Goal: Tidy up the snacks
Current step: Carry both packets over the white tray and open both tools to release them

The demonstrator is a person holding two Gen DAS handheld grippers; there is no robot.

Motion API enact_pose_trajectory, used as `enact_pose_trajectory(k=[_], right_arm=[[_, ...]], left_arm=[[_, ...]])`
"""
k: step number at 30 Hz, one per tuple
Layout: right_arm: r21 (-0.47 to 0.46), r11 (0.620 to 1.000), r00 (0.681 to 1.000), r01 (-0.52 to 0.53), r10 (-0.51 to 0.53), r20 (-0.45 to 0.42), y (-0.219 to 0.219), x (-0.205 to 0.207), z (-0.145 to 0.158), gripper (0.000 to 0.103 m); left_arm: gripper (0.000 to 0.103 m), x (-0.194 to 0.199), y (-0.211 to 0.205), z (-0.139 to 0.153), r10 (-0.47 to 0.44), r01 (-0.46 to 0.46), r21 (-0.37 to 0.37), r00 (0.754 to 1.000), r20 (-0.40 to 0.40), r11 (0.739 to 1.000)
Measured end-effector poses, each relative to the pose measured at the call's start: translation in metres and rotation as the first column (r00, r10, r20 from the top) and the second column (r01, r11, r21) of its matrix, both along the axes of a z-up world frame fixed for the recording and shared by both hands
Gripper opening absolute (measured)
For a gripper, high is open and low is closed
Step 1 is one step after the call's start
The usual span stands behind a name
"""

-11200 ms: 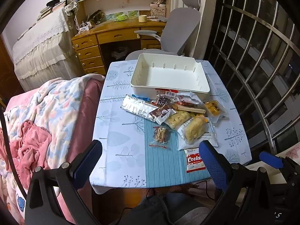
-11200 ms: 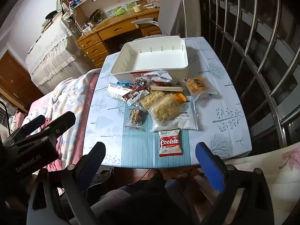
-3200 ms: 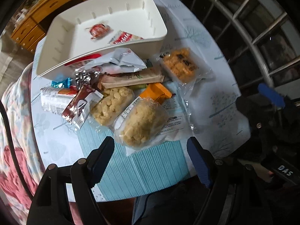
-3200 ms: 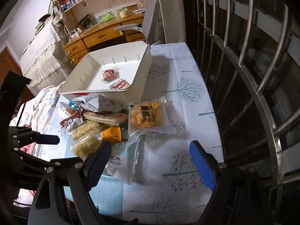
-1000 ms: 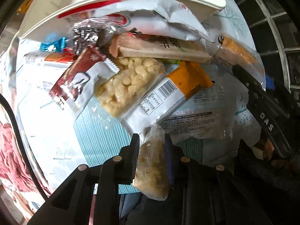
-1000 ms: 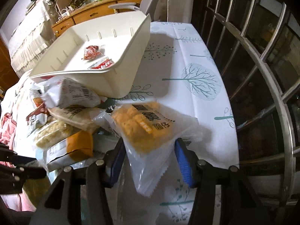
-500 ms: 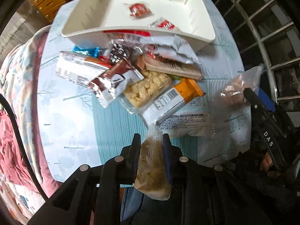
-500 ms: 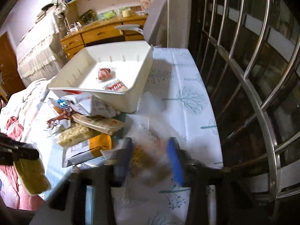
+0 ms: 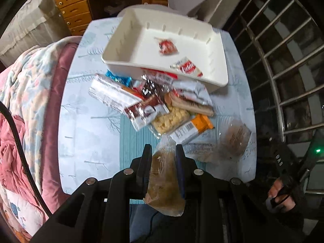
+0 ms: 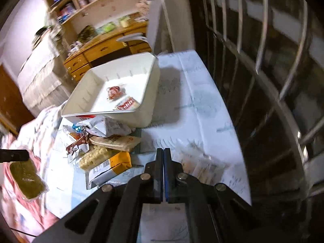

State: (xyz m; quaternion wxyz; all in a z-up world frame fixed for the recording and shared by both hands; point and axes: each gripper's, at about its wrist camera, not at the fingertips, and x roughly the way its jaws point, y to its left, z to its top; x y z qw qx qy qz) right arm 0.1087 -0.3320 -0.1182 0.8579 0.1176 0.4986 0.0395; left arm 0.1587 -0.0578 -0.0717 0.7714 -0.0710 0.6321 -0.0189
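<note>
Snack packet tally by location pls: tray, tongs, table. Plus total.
In white tray: 2 (red candy pack, cookie packet)
In left tongs: 1 (puff bag)
Beside shut right tongs: 1 (clear bag; cannot tell if pinched)
Piled on table: about 9, overlapping
Total: about 13
</note>
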Motion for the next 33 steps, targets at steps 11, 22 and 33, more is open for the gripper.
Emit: enact_pose_trajectory(k=[11,22,33], right_arm=[[0.229,0.908,0.917,0.351,-0.285,-0.279,-0.040,-0.015,-0.041,0.054],[0.156,0.824,0.772,0.545,-0.420,-0.478,-0.034,-0.002,-0.096,0.083],[-0.031,0.805,0.703,0.592,-0.535,-0.468,-0.028,0.018,-0.122,0.090]], left_arm=[[0.021,0.043,0.025,0.031,-0.010,0.012,-0.022,0.998,0.067,1.000],[0.021,0.110,0.037,0.037,-0.091,0.094,-0.033,0.992,0.085,0.995],[0.021,0.186,0.048,0.015,-0.100,0.112,-0.093,0.987,0.124,0.989]])
